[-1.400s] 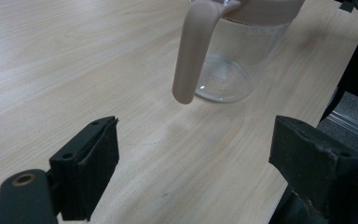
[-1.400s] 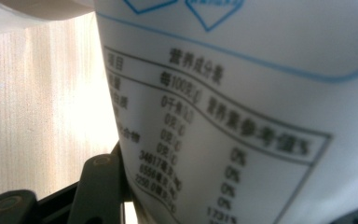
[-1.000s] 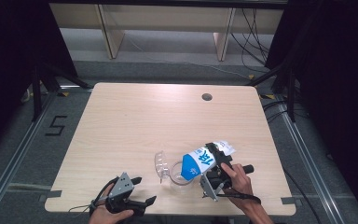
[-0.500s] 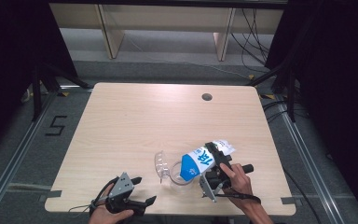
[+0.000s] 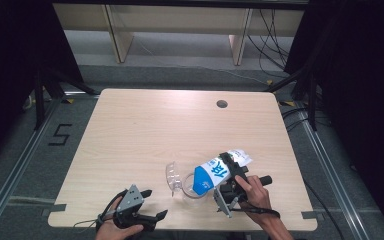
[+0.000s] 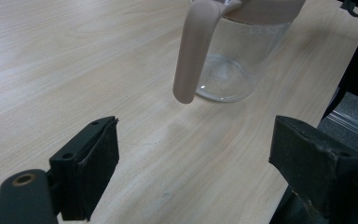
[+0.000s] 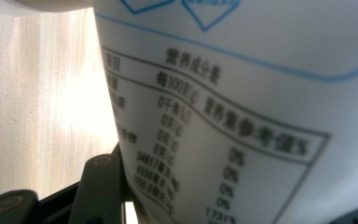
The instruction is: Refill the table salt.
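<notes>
We saw a bench (image 5: 130, 140) of pale wood-grain laminate, smooth and matt. At lower centre of the high view, the jug (image 6: 242, 60) looked like clear glossy glass or plastic, its handle (image 6: 193, 51) matt beige plastic. The bag (image 5: 215, 175) had glossy printed film. The left hand-held gripper (image 6: 193, 172) wore matt black pads.

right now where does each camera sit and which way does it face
High view: above the person's side, facing forward and down on the table; both hands, left gripper, right gripper clamped on a tilted blue-and-white bag.
Left gripper view: rides the open left gripper, facing the glass pitcher.
Right gripper view: pressed against the bag's nutrition table, beside one black jaw.
High and left views share the pitcher.
</notes>
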A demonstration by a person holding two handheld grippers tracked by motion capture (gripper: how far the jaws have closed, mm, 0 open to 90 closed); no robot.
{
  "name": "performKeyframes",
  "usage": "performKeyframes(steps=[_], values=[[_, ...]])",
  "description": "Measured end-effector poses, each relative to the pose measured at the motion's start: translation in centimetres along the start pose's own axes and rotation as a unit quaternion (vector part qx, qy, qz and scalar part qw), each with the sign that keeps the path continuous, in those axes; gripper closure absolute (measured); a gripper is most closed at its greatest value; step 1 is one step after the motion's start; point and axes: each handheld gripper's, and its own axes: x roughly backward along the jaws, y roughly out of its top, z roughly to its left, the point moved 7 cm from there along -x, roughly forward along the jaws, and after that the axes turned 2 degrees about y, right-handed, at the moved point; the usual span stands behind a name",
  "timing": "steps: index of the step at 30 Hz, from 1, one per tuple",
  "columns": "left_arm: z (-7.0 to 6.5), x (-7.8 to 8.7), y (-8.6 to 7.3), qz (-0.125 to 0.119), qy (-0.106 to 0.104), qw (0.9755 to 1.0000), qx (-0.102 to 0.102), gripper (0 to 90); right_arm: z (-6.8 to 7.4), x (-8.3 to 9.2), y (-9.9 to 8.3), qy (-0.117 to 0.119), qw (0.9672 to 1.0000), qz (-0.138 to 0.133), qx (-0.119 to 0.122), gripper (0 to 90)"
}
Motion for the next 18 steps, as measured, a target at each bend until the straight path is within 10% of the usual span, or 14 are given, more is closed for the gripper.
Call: performKeyframes(steps=[4,14,17,18], values=[[0.05,0.05,-0.03,0.002,0.002,1.0000,0.000,15.1,-0.43,0.09,0.15,-0.001,0.9994,0.004,0.034,48.3],[0.09,0.06,-0.02,0.002,0.002,1.0000,-0.003,15.1,0.02,0.07,-0.01,-0.002,0.9999,0.008,0.009,48.5],[0.09,0.05,-0.02,0.002,0.002,1.0000,-0.003,15.1,-0.80,0.28,0.00,-0.005,0.9978,0.017,0.064,48.5],[0.04,0.02,0.01,0.000,0.000,1.0000,-0.001,15.1,-0.37,0.32,-0.20,-0.005,0.9991,0.022,0.035,48.6]])
